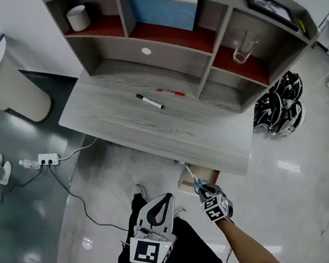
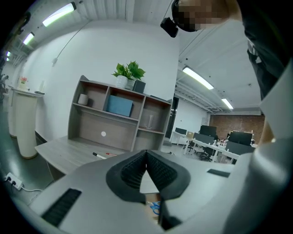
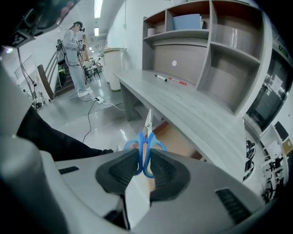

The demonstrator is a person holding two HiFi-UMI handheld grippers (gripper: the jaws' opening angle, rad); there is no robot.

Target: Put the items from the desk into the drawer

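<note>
My right gripper (image 1: 205, 188) (image 3: 144, 160) is shut on the blue scissors (image 3: 146, 145) by their handle loops. Their blade points up and away over the open drawer (image 1: 205, 173) (image 3: 177, 137) under the desk's front edge. My left gripper (image 1: 160, 203) (image 2: 146, 153) hangs beside it, shut, with nothing between its pads. On the grey desk (image 1: 118, 120), near the shelf unit, lie a black marker (image 1: 149, 101) (image 3: 160, 77) and a red pen (image 1: 171, 92) (image 3: 176, 82), well beyond both grippers.
The shelf unit (image 1: 202, 58) holds a white cup (image 1: 77, 17), a blue box (image 1: 165, 11) and a glass (image 1: 243, 51). A power strip (image 1: 48, 159) with cables lies on the floor at left. Black gear (image 1: 279, 104) sits right of the desk. A person (image 3: 74, 50) stands far off.
</note>
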